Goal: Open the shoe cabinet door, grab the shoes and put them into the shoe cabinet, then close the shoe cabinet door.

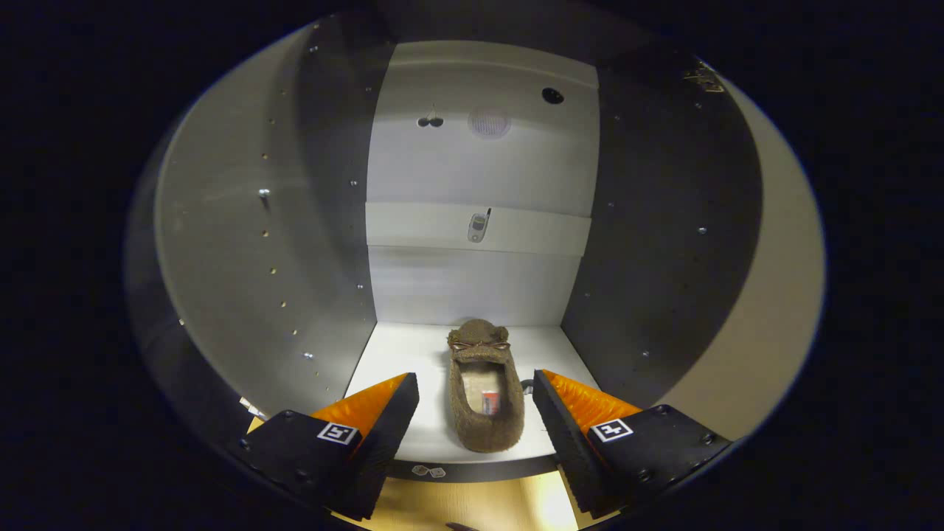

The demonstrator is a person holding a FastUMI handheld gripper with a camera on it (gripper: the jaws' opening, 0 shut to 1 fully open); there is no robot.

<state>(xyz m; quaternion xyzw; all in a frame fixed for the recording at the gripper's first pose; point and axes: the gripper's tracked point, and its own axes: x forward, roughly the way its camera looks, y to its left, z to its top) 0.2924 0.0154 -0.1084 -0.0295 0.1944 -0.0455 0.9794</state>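
A brown fuzzy slipper lies on the white bottom shelf inside the open shoe cabinet, toe pointing at the back wall, heel near the shelf's front edge. A small label shows inside its opening. My gripper is open, its two fingers spread on either side of the slipper without touching it. The left fingertip and right fingertip stand level with the slipper's middle. Nothing is held.
The cabinet's left side wall and dark right side wall rise close on both sides. The white back panel has a horizontal strip with a small fitting. Below the shelf's front edge a light wooden floor shows.
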